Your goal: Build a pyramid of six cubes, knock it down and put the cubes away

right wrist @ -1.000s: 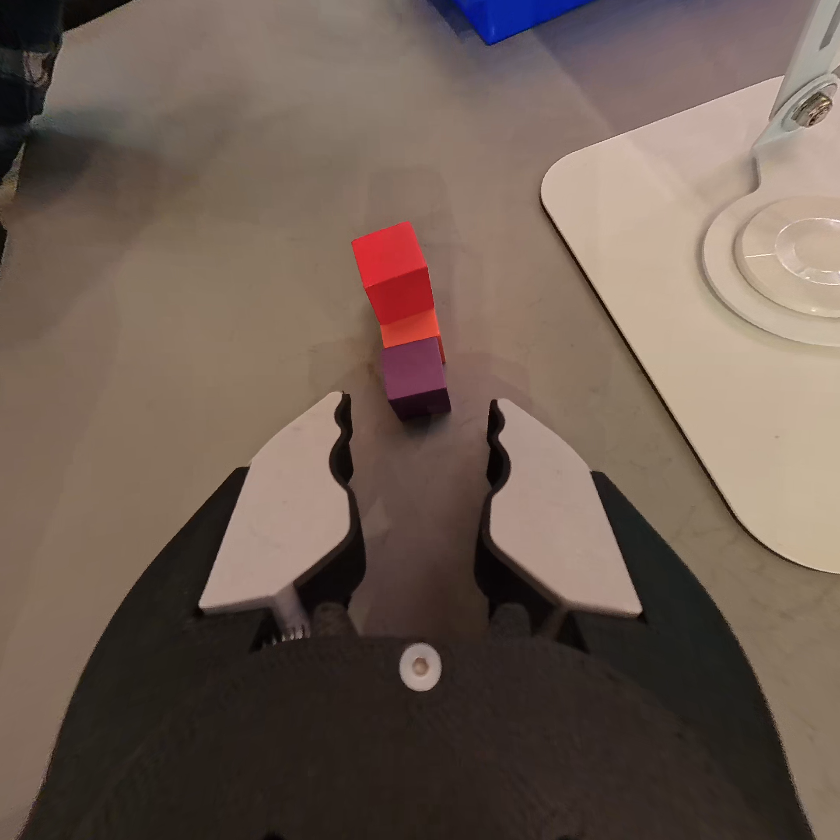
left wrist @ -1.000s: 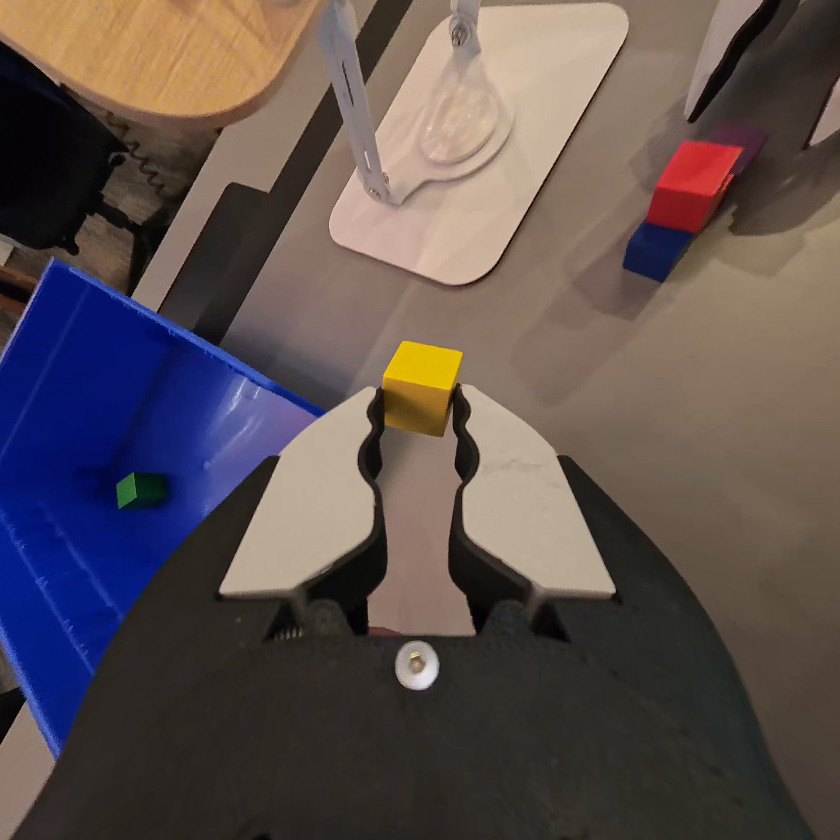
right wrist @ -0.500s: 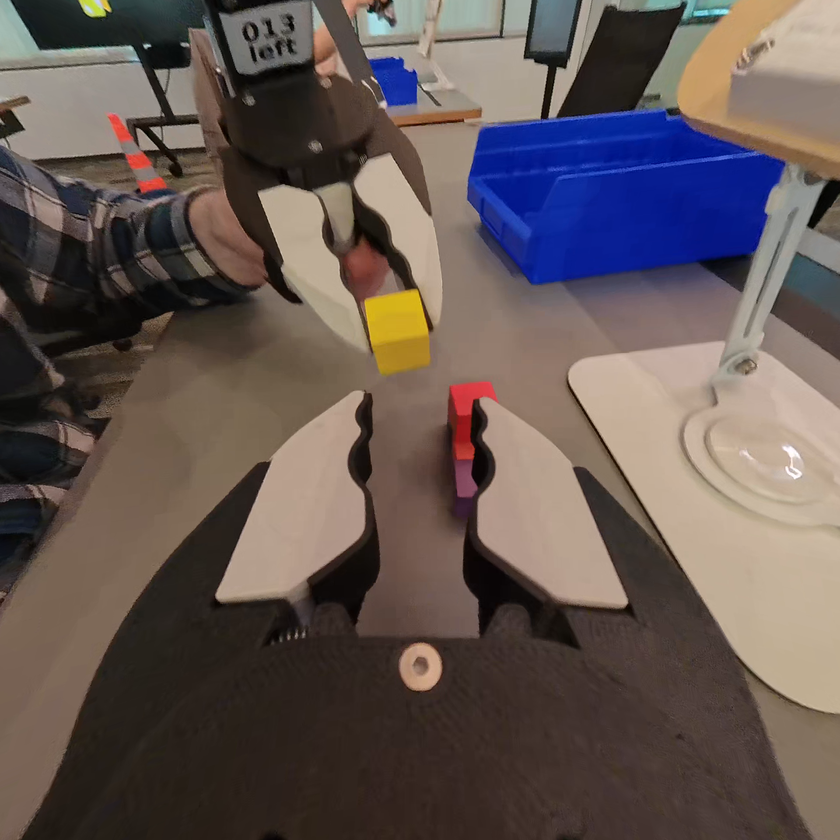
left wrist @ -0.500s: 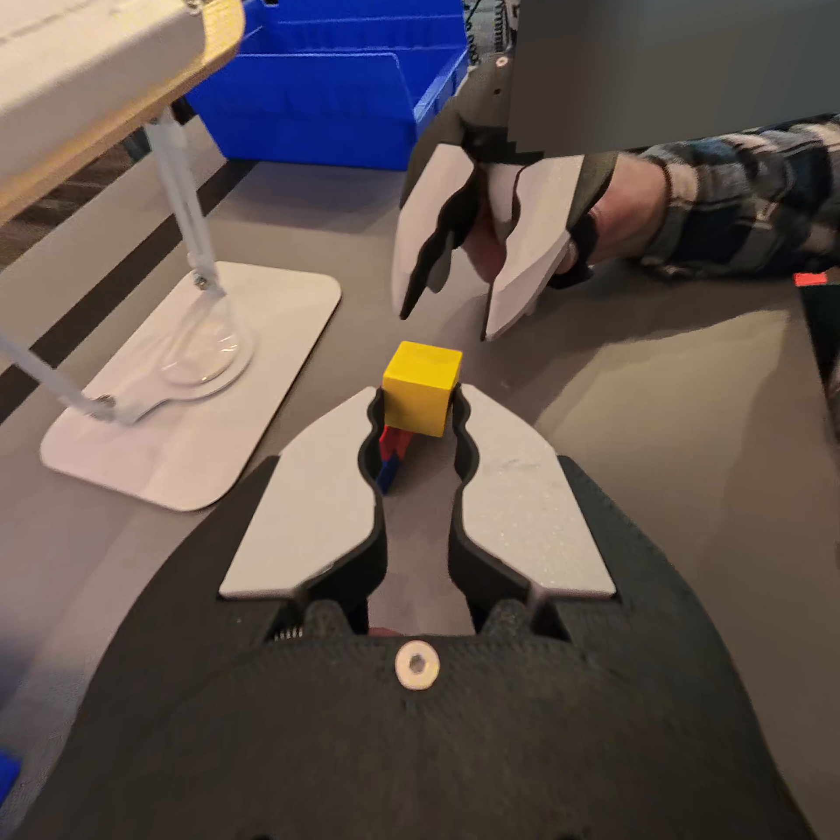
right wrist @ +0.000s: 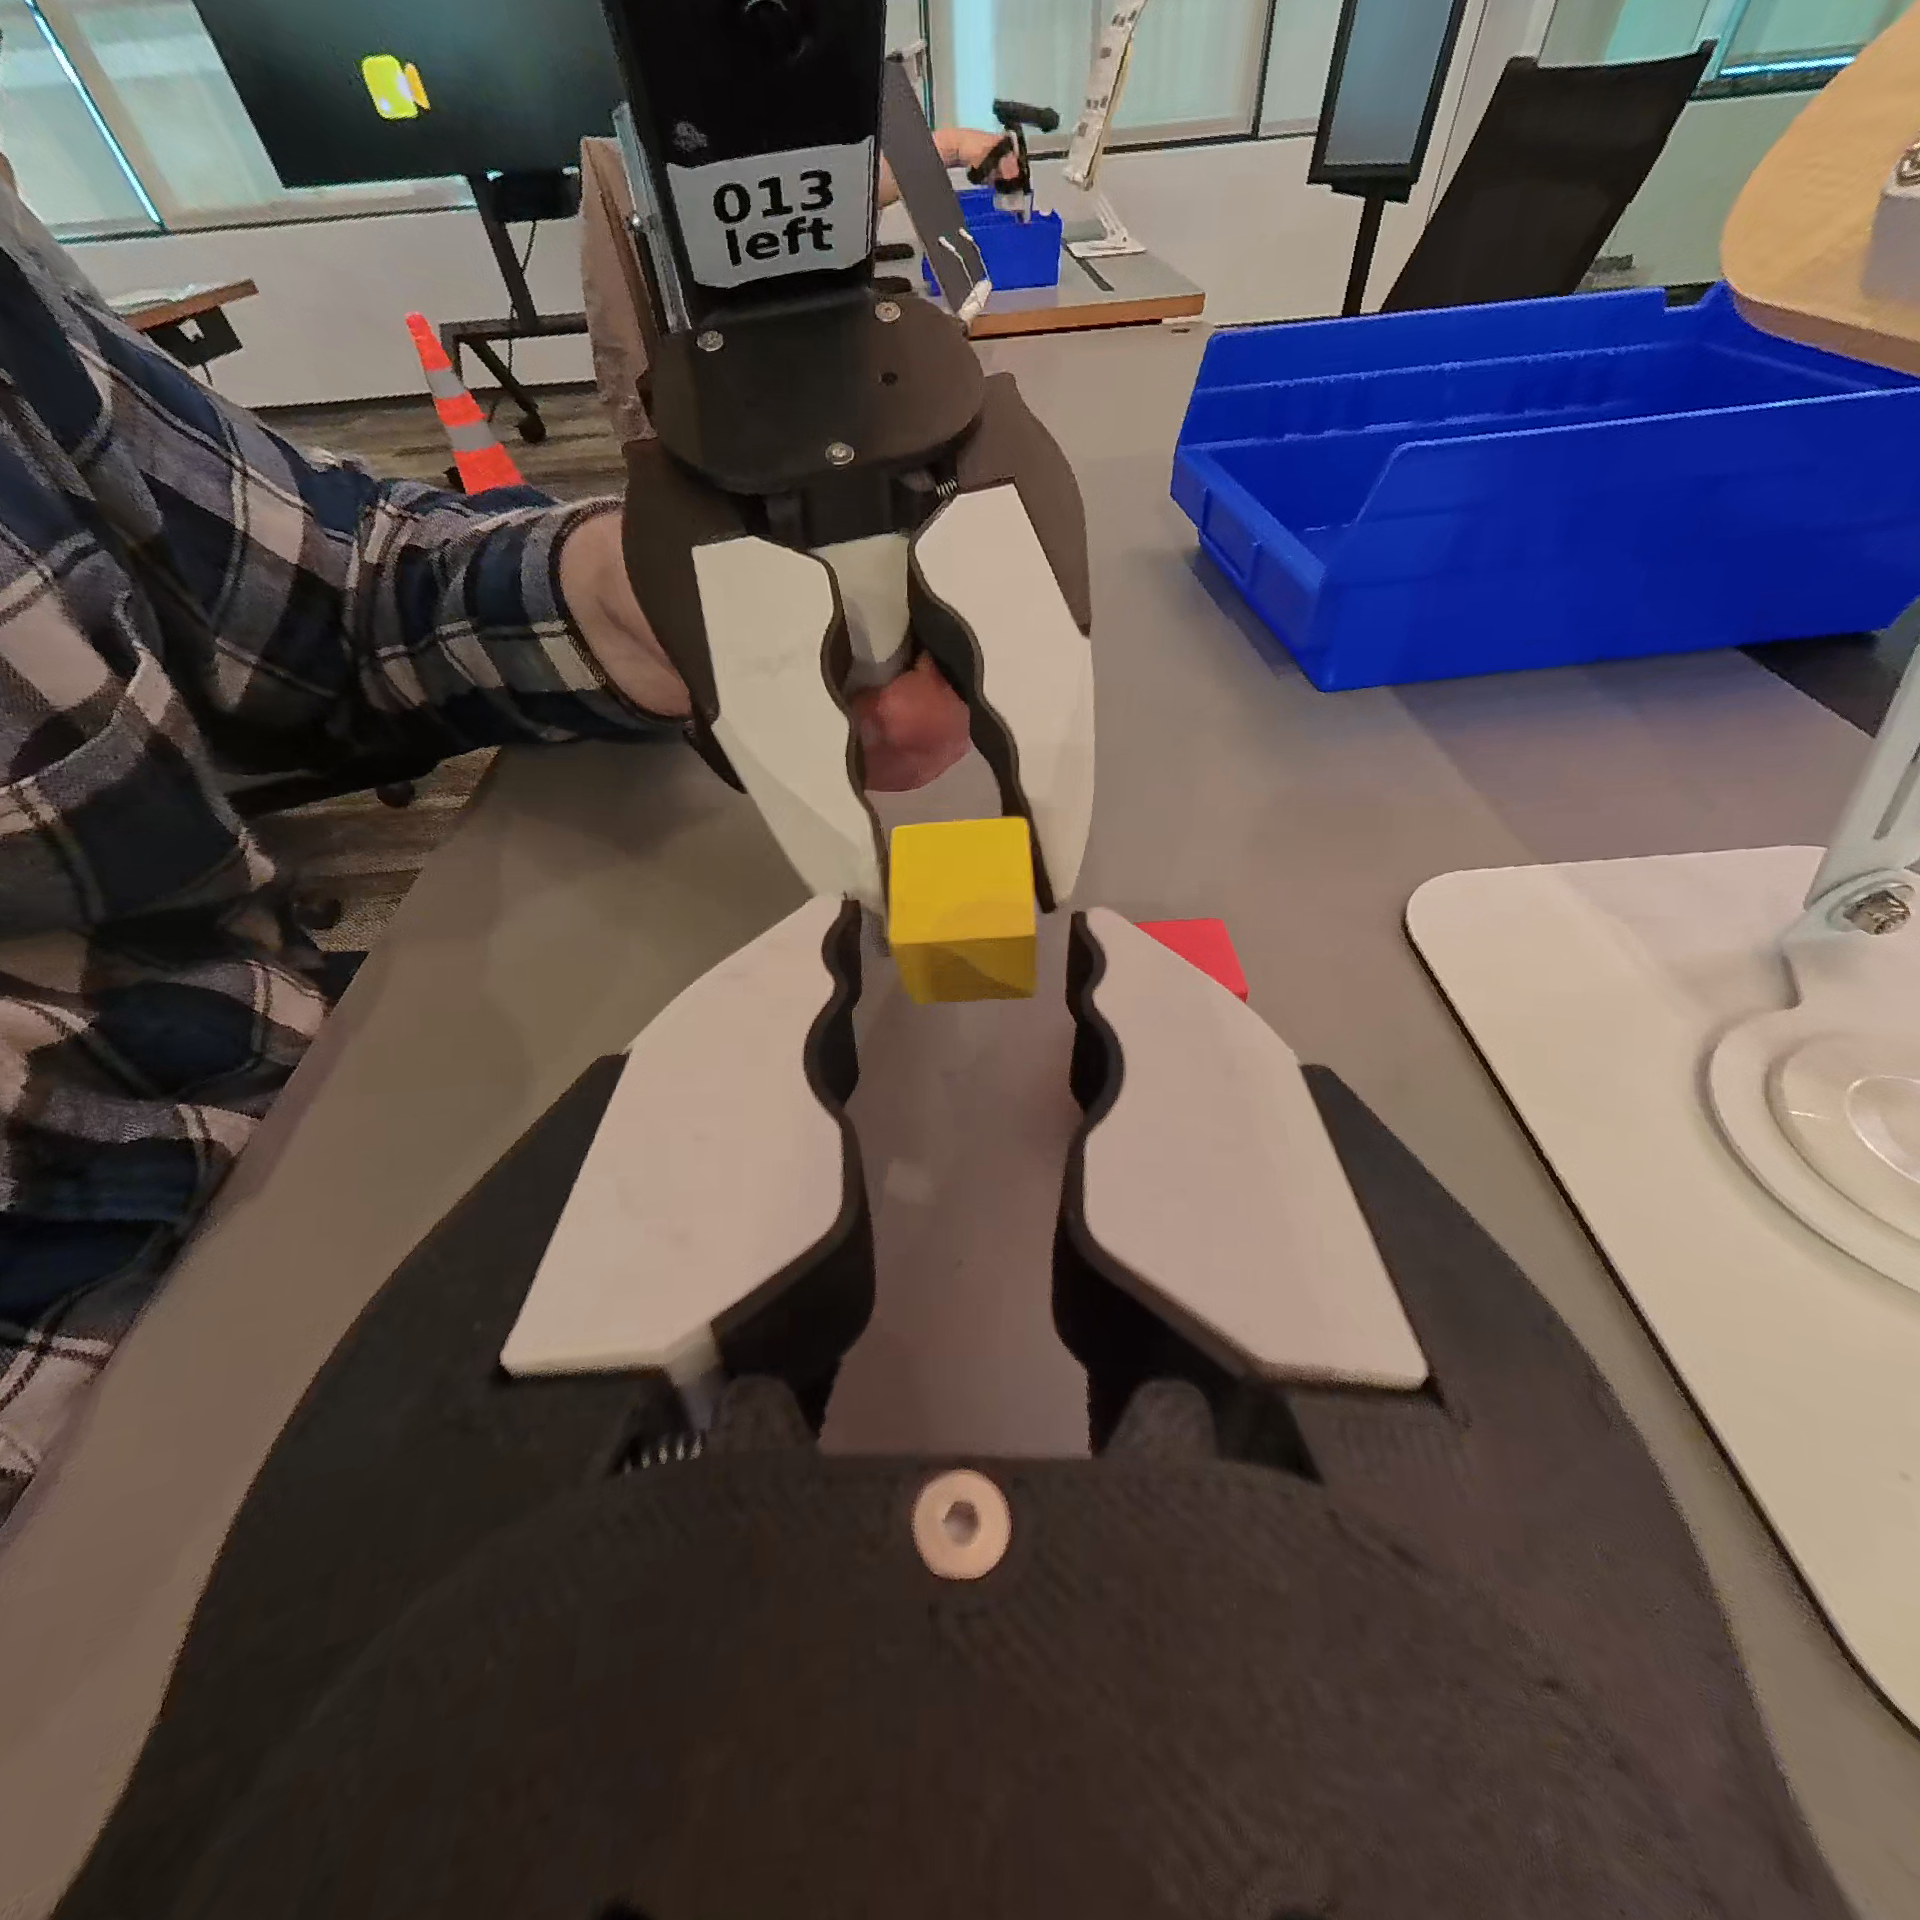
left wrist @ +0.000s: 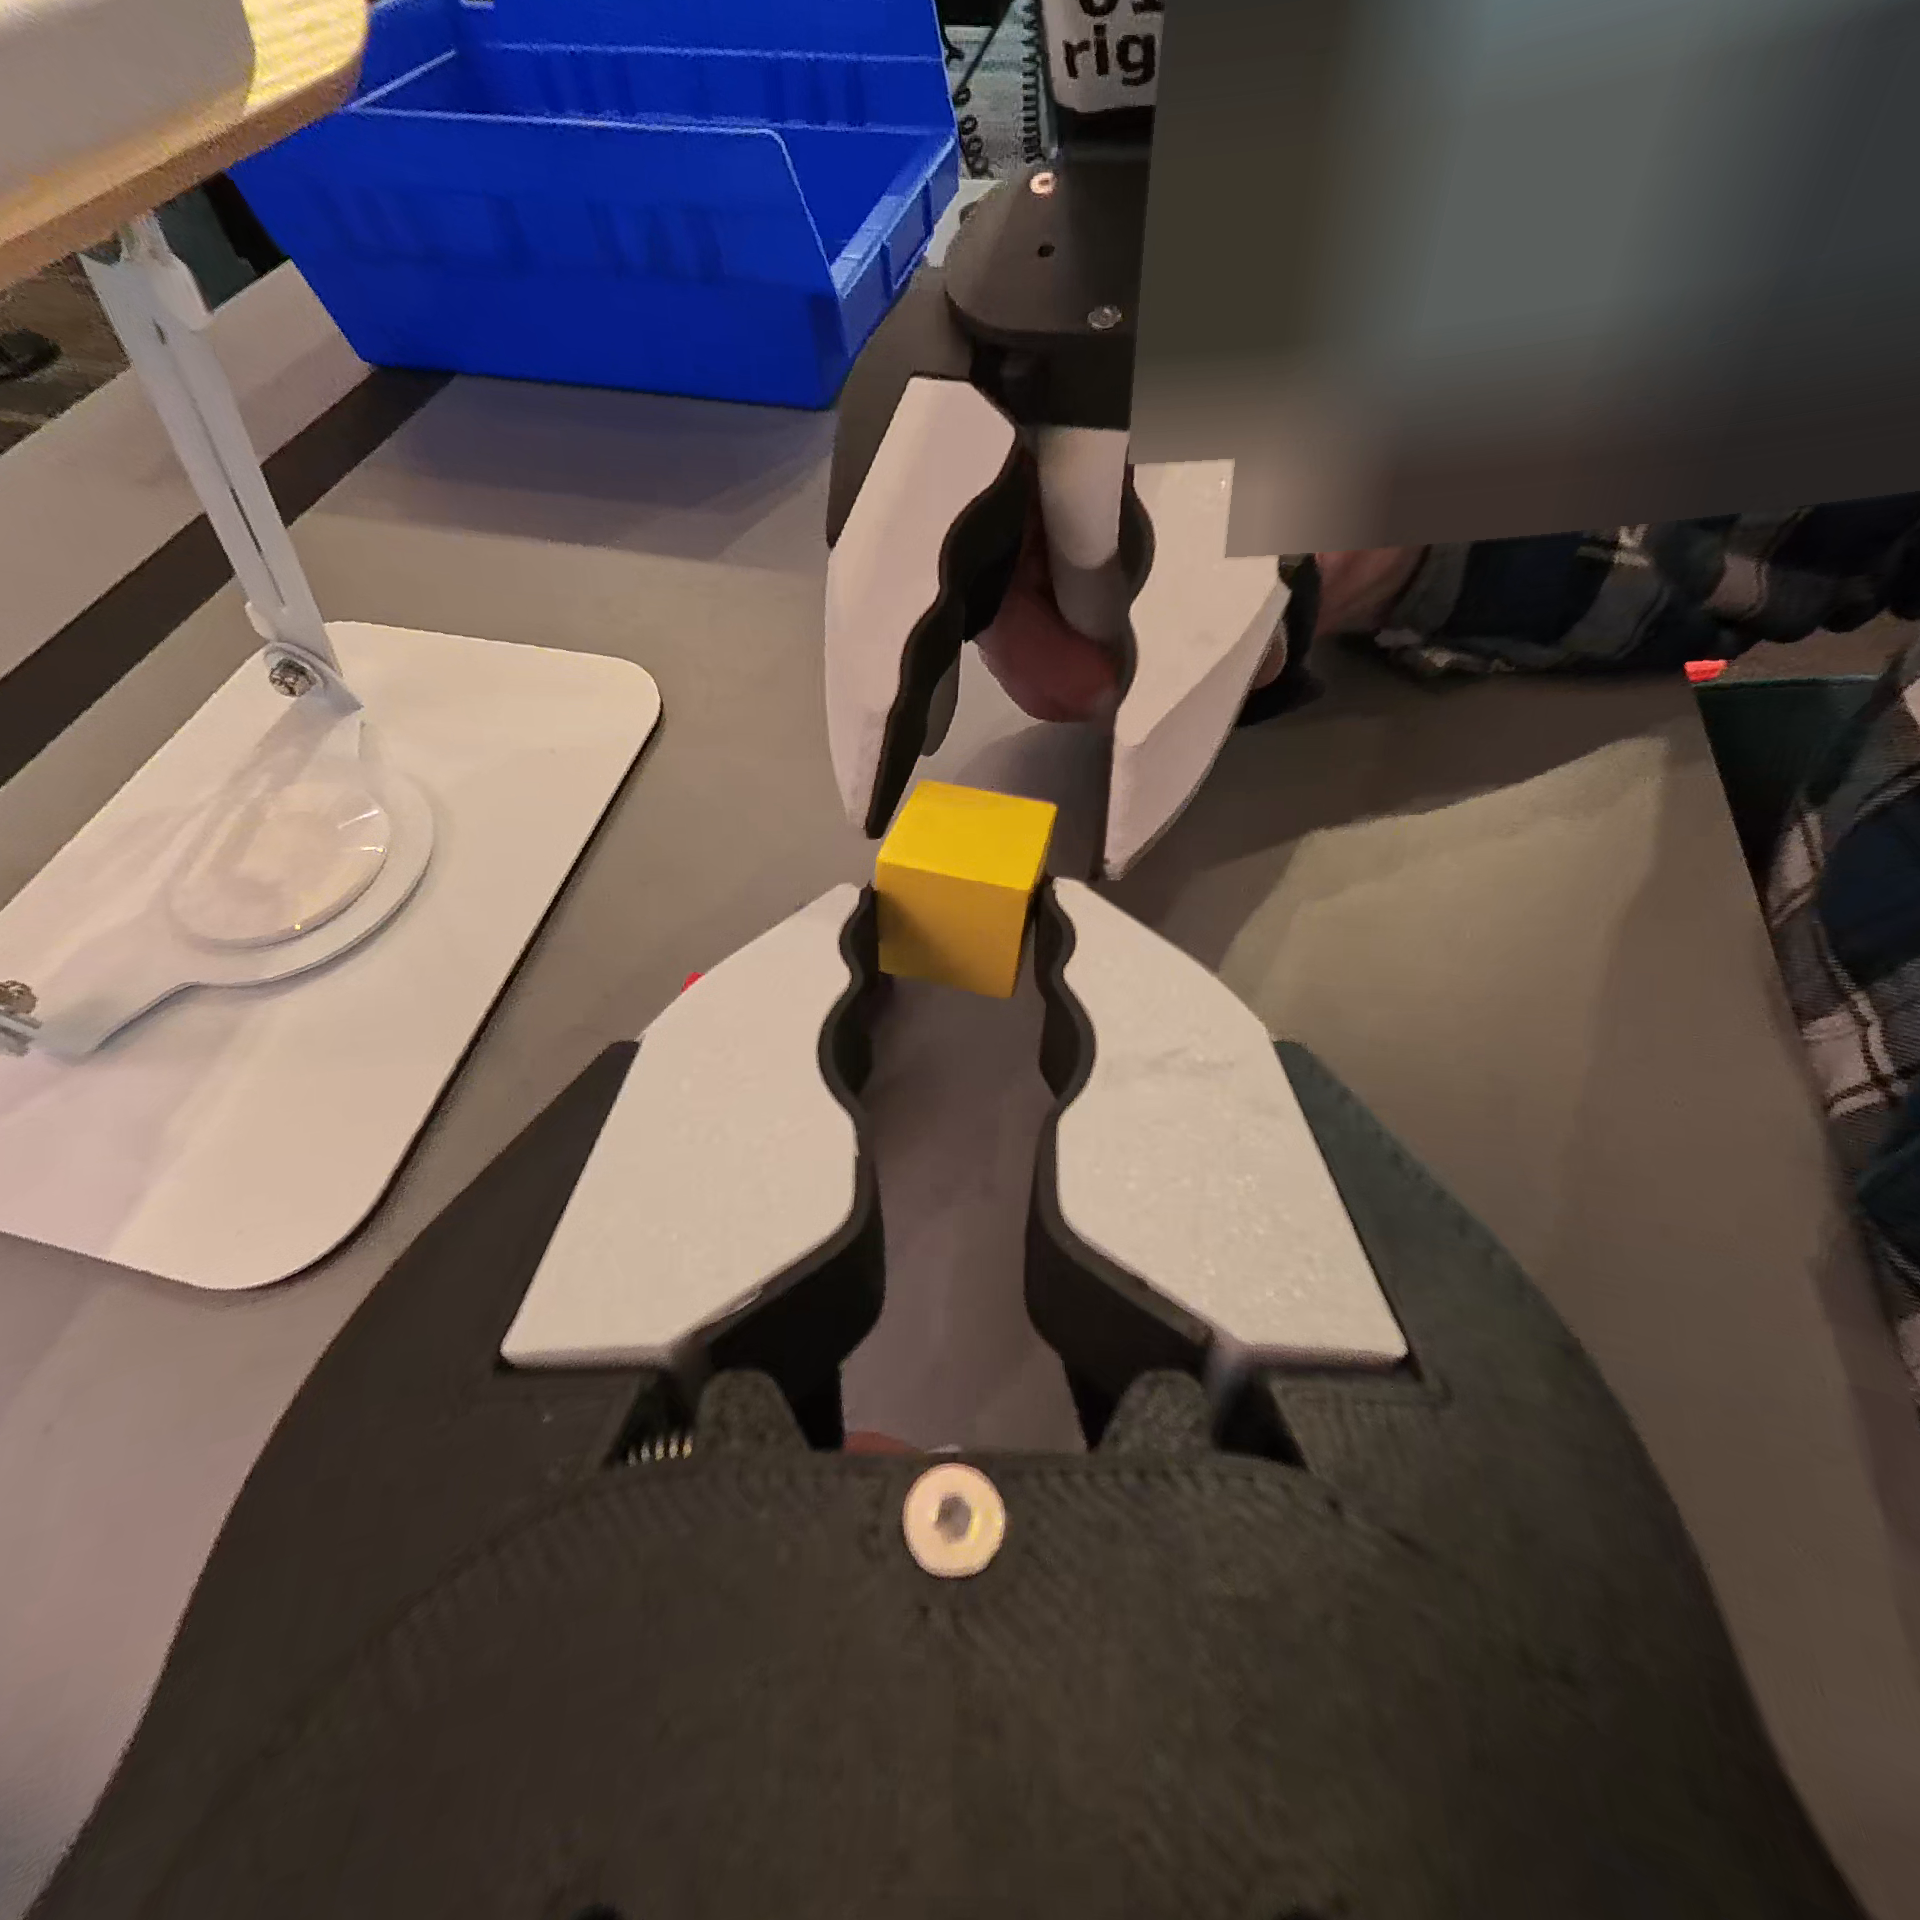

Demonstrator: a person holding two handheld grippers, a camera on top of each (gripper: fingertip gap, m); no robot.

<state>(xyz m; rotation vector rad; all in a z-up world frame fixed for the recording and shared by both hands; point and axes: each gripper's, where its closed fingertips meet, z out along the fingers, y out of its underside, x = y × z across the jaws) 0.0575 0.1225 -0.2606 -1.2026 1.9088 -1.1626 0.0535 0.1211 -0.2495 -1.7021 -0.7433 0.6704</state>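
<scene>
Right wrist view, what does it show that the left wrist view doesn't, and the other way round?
Only the right wrist view: the red cube's top face, an orange traffic cone, dark screens and the person's plaid sleeve up close.

Only the left wrist view: the right gripper from the front, jaws open.

Both: the left gripper shut on the yellow cube, the blue bin, the white stand base and the grey table.

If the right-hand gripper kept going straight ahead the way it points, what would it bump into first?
Most likely the yellow cube, held off the table by the left gripper facing it. The right gripper is open, so the cube might slip between its fingers; depth is hard to judge.
</scene>
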